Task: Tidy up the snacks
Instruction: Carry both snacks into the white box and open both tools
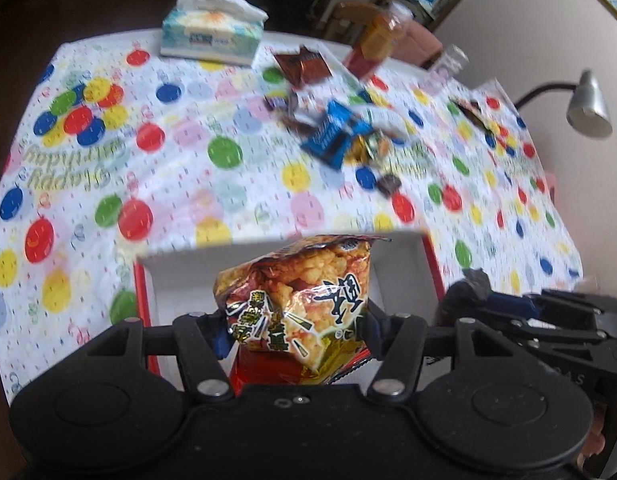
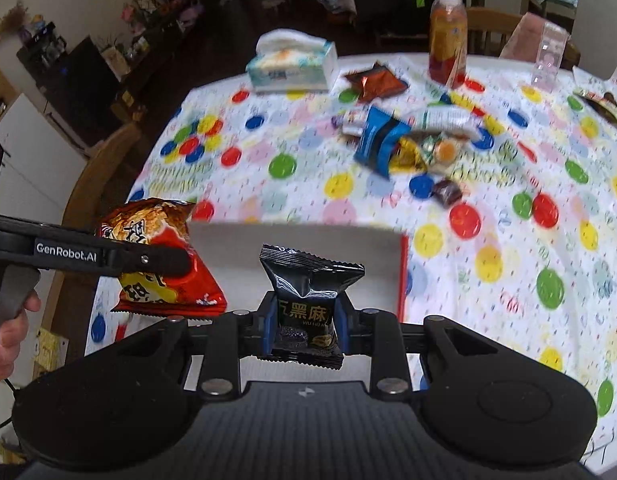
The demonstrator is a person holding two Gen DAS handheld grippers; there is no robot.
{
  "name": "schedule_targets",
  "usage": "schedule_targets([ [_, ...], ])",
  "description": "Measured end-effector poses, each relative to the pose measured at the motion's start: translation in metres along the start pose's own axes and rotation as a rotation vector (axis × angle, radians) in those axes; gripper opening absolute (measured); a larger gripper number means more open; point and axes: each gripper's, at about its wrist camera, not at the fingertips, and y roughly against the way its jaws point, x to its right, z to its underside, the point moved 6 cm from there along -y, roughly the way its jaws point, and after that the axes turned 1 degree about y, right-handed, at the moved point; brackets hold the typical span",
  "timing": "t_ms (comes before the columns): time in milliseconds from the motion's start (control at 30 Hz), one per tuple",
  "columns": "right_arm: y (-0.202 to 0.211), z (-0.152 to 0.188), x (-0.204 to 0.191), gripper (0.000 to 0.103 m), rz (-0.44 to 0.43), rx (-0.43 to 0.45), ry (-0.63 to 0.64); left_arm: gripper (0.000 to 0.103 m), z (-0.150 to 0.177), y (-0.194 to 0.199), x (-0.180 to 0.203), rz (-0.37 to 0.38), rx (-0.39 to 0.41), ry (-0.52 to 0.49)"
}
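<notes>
My left gripper [image 1: 298, 334] is shut on an orange-red snack bag [image 1: 300, 304], held above a white box with red sides [image 1: 400, 264]. The same bag [image 2: 164, 264] shows at the left of the right wrist view, pinched by the left gripper [image 2: 180, 262]. My right gripper [image 2: 304, 320] is shut on a small black sesame packet [image 2: 308, 300], just in front of the box [image 2: 348, 248]. The right gripper [image 1: 476, 284] reaches in at the lower right of the left wrist view, beside the box. A pile of loose snacks [image 1: 344, 132] [image 2: 400, 140] lies mid-table.
A tissue box [image 1: 212, 32] [image 2: 292, 64] and an orange drink bottle [image 1: 376, 44] [image 2: 448, 36] stand at the table's far side. A brown packet [image 2: 376, 82] lies between them. A small dark candy [image 2: 448, 192] lies alone. A desk lamp [image 1: 588, 108] hangs at the right.
</notes>
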Motion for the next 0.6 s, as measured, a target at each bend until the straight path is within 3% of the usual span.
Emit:
schedule_targets([
  [333,-0.049,0.048,-0.005,0.028,0.028,-0.140,0.010,0.059,0.053,-0.043,-0.002,-0.043,-0.116,-0.051],
  [600,-0.076,0.072,-0.003,0.028,0.060,-0.200,0.012,0.059,0.074,-0.070,-0.006,-0.085,-0.158,-0.073],
])
